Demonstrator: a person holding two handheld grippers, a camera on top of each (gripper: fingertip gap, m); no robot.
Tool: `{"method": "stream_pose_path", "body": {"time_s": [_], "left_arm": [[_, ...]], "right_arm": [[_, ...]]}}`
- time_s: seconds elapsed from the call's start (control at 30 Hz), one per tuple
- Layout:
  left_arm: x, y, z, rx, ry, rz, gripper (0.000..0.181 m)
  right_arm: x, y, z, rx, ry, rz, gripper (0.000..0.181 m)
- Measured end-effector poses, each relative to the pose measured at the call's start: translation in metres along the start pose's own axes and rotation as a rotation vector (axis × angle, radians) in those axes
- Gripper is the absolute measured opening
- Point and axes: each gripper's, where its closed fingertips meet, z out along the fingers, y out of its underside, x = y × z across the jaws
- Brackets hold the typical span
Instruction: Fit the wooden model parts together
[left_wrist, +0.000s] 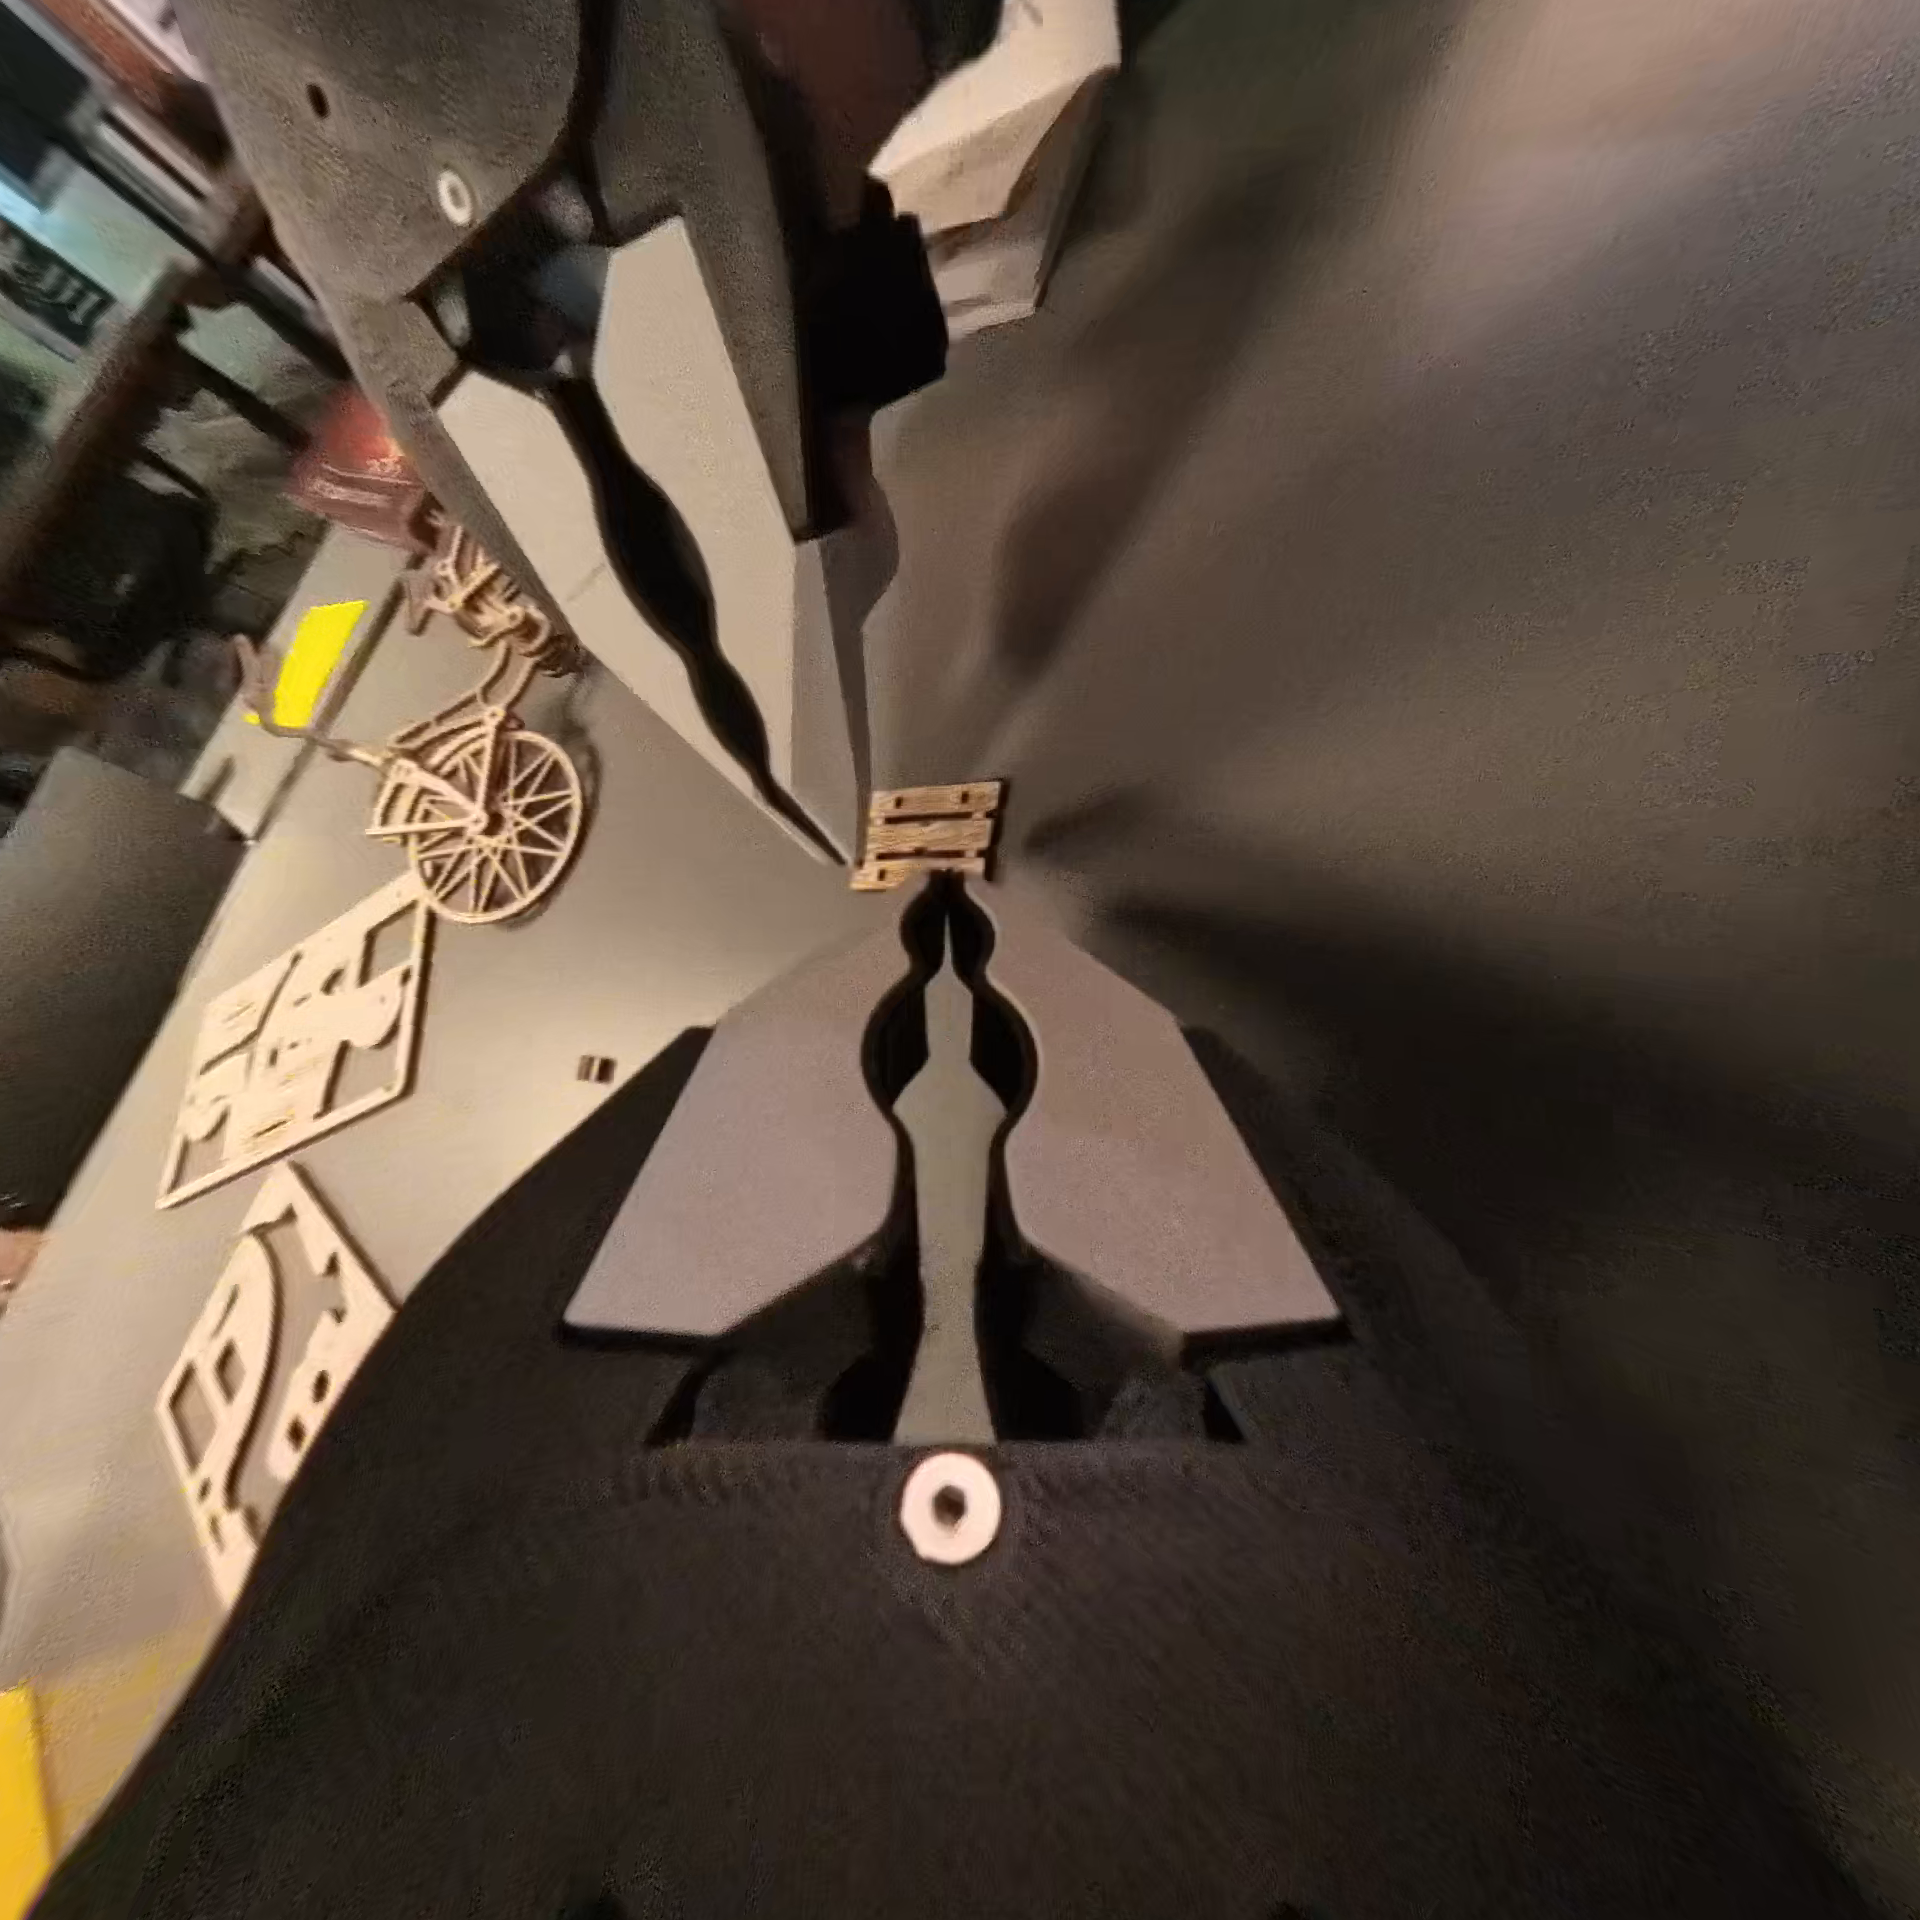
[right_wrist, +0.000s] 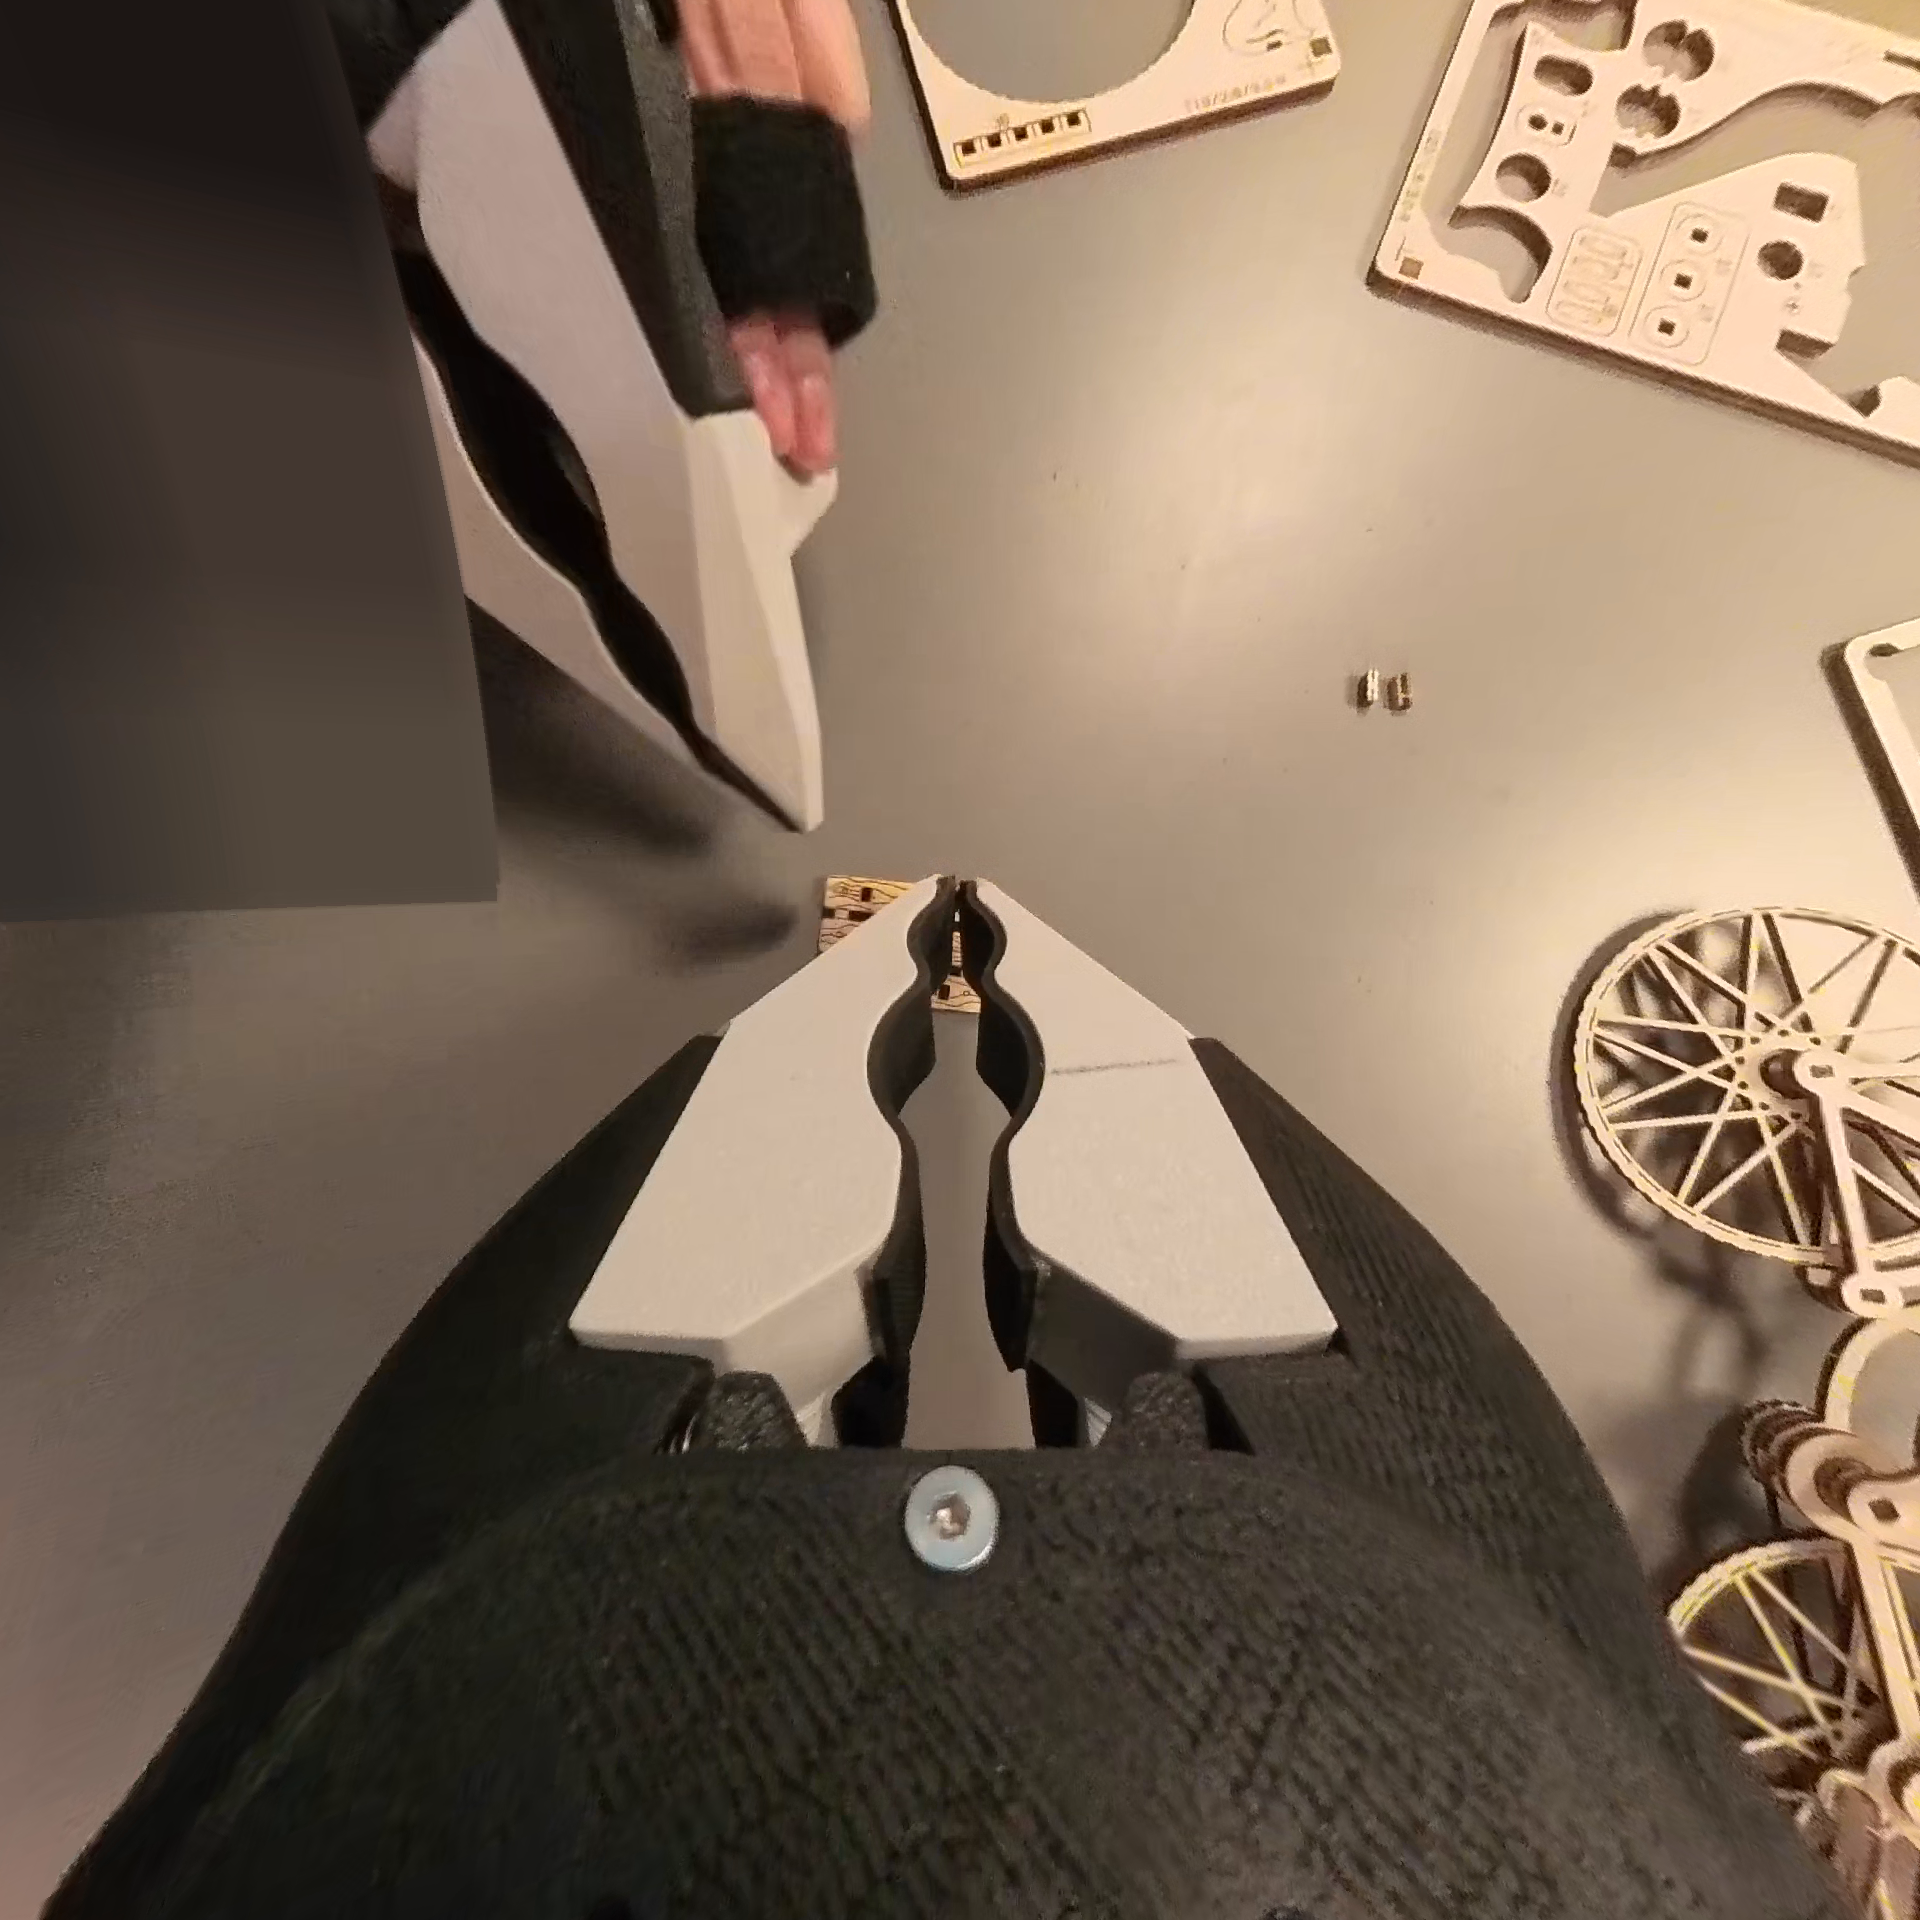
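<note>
A small flat rectangular piece of pale laser-cut wood (left_wrist: 930, 836) is the part in hand. It seems to lie flat on the grey worktop (right_wrist: 1143, 623), close to the person and well apart from the other wooden things. The right gripper (right_wrist: 957, 885) points straight down at it. Its jaws are pressed almost together, with only a thin slit between the tips, and the piece shows beside and beneath them. Whether the tips pinch an edge or only press on its face to pin it down I cannot tell.

The left gripper (left_wrist: 945, 885) has its jaws drawn together too, with nothing visible between them. Its tips are just beside the piece. In the right wrist view they stand clear of it, probably so it can steady or nudge the part.

The partly built pale wooden bicycle model with spoked wheels (right_wrist: 1756, 1091) stands off to the side, likely to keep it safe. The punched-out pale wooden sheets (right_wrist: 1662, 208) lie at the far edge. Two tiny wooden pegs (right_wrist: 1385, 689) lie between them, within reach.
</note>
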Motion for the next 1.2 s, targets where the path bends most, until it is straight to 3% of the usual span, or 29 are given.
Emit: {"method": "stream_pose_path", "body": {"time_s": [0.17,0.33,0.8,1.2], "left_arm": [[-0.012,0.000,0.003,-0.055,-0.136,0.121,0.000],[-0.006,0.006,0.014,-0.130,-0.130,0.196,0.000],[-0.005,0.009,0.020,-0.167,-0.108,0.201,0.000],[-0.005,0.009,0.020,-0.185,-0.111,0.212,0.000]], "right_arm": [[-0.001,0.004,0.001,-0.030,-0.012,-0.008,0.000],[0.000,0.004,0.001,-0.020,-0.014,-0.005,0.000],[-0.001,0.005,0.005,-0.070,-0.049,-0.025,0.000],[-0.001,0.008,0.006,-0.279,0.032,-0.006,0.000]]}}
